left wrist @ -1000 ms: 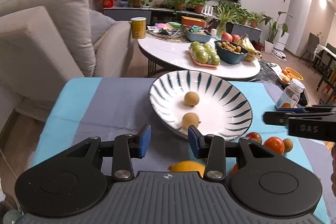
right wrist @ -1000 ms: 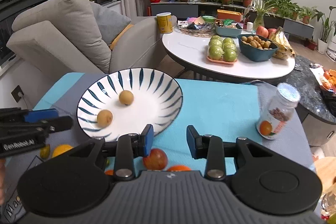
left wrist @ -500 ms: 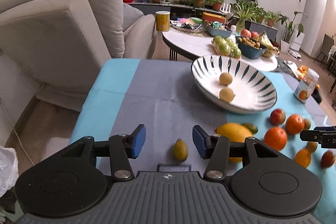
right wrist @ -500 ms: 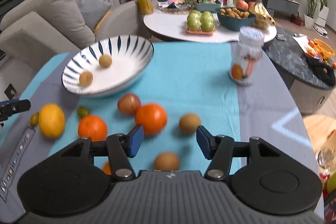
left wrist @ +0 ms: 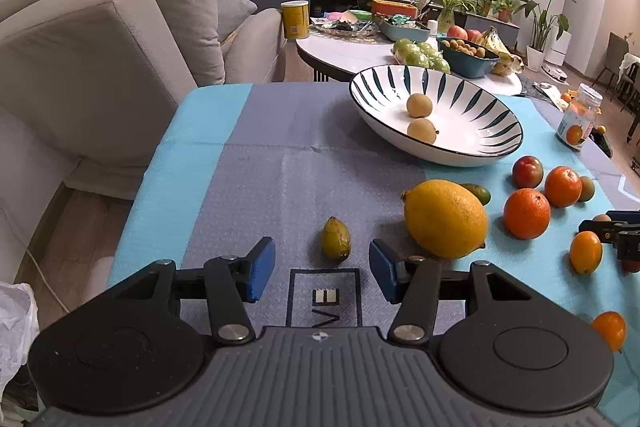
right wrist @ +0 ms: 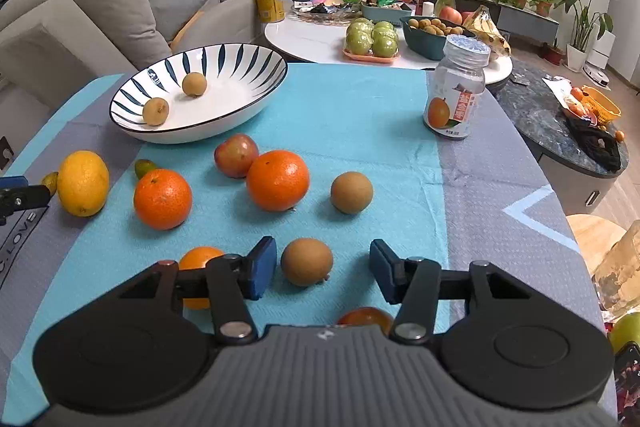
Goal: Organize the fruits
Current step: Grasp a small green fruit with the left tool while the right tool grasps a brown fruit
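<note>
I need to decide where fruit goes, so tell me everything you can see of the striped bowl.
The bowl is wide, shallow and white, looks ceramic, with dark stripes fanning in from a dark rim. It sits upright on the blue-grey cloth, holding two small tan fruits that lie apart. No gripper touches it.

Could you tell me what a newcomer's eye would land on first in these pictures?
Probably the striped bowl at the far side of the blue cloth, holding two small tan fruits, with oranges and a big lemon scattered in front of it. Next, each open gripper frames a fruit: the left gripper a small green-yellow fruit, the right gripper a brown fruit.
</note>
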The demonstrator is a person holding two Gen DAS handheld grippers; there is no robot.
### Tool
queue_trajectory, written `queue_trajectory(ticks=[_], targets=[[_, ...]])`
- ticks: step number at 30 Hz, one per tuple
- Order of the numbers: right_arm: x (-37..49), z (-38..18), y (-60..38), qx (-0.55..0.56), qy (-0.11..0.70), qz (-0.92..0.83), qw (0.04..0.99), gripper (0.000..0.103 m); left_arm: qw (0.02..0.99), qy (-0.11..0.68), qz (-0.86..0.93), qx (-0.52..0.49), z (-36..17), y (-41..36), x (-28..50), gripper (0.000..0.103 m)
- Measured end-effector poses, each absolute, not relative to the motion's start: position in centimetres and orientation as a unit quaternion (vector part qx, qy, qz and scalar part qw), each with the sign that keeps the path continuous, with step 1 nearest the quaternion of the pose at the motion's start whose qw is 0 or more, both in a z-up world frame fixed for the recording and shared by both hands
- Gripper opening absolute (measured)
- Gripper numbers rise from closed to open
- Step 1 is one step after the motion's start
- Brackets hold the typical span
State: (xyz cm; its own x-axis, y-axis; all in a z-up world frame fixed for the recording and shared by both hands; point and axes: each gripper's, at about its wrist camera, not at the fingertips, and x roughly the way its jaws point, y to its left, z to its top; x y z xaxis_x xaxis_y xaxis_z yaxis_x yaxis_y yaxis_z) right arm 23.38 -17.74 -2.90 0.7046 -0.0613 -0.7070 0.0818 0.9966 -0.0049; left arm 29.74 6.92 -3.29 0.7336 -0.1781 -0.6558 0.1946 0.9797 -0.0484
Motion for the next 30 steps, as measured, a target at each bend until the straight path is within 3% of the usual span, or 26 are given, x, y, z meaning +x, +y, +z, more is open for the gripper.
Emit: queue_trajectory(ticks=[10,12,17,20,30], targets=[[23.18,-2.85,-17.18,0.007,0.375,-0.034,0.926,0.086,0.932,0.348,-0.100,0.007,-3.77,6.87,30.13,0.048],[23.16,-2.85,-17.10,0.006,0.374,-0.034,0.927,0.086,0.934,0.342,-0.103,0.007,-3.82,6.81,30.07,0.036],[23.13,-2.81,-17.07,0.011,0.372,-0.030,0.928,0.086,0.935,0.336,-0.108,0.009,-3.90,6.73,30.12,0.031],[23.15,-2.78,-17.10,0.016,0.373,-0.032,0.927,0.086,0.936,0.338,-0.096,0.008,-3.86,6.80,30.17,0.017],[23.19,-2.64,-17.11,0.024,0.372,-0.032,0.927,0.086,0.937,0.334,-0.096,-0.010,-3.31,7.44,30.14,0.016]])
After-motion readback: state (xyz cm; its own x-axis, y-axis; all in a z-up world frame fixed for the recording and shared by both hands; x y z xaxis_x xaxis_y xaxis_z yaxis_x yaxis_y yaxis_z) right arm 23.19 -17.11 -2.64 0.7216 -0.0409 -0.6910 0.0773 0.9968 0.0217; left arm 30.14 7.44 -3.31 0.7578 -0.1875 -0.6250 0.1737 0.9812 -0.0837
